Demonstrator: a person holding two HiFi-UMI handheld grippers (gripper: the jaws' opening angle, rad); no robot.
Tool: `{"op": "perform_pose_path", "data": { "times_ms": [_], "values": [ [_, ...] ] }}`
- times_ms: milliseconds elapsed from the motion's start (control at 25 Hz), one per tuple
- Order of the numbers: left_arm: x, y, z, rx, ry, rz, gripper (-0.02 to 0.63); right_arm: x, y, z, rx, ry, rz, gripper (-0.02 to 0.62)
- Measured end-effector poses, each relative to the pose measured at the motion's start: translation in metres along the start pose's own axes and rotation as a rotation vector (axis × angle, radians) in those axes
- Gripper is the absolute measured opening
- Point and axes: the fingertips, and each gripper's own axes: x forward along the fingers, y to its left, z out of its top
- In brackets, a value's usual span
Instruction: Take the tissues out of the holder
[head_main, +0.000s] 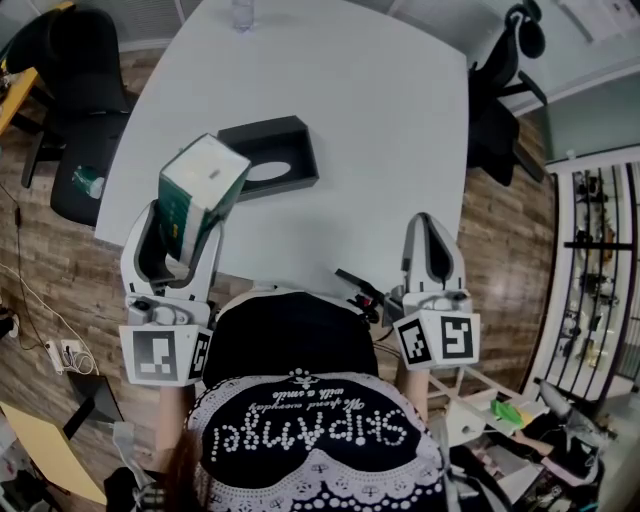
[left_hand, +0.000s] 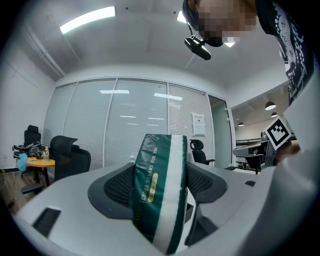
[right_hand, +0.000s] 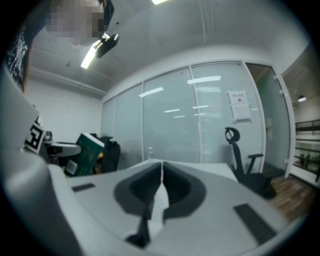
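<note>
Head view shows us, nearest, the person's dark top with white print (head_main: 300, 400), and on either side of it the two tools with their marker cubes. The right tool (head_main: 428, 225) sits at the near right edge of the white surface (head_main: 360, 110). In the right gripper view we see its jaws pressed together with nothing between them.

The left tool (head_main: 183, 228) is over the near left edge of the surface, and its jaws are clamped on the green-and-white soft pack of tissues (head_main: 203, 185). The left gripper view shows us both dark pads pressed against the pack's sides, with its white stripe running lengthwise between them. The pack is tilted, with its pale end up and away from us. It is held up off the surface and out of the holder.

Just beyond it the black rectangular holder (head_main: 262, 135) lies on the surface, with a pale oval inside it.

Farther off, a clear bottle (head_main: 243, 12) stands at the far edge. We see black office chairs at far left (head_main: 85, 90) and far right (head_main: 500, 100).
</note>
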Motion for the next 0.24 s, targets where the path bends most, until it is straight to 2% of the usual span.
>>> {"op": "perform_pose_path", "data": {
  "times_ms": [240],
  "values": [
    [0.0001, 0.0004, 0.0018, 0.000, -0.002, 0.003, 0.348, -0.0008, -0.0017, 0.0008, 0.003, 0.000, -0.004, 0.035]
  ]
}}
